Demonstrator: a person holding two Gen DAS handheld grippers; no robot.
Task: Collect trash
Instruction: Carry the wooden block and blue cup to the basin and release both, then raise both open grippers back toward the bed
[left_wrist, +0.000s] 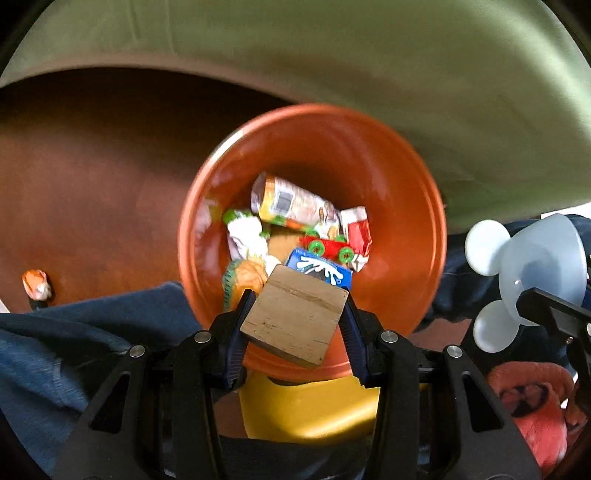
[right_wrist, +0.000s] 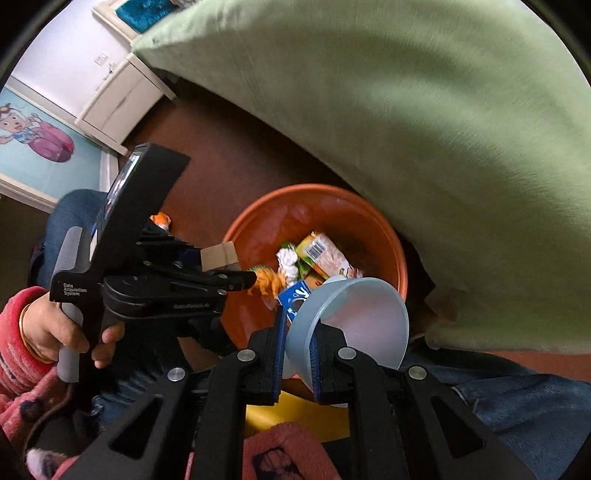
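Our left gripper (left_wrist: 295, 317) grips a wooden block (left_wrist: 295, 319) over the near rim of the orange bin (left_wrist: 399, 192); our right gripper (right_wrist: 298, 354) clamps a pale plastic bowl (right_wrist: 354, 325) just above it. Deeper inside lie a milk carton (left_wrist: 321, 271), a toy car (left_wrist: 327, 249) and wrappers (left_wrist: 291, 201).

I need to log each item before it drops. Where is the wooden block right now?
The wooden block is clamped in the left gripper, held over the near rim of the orange bin, just above the blue milk carton inside.
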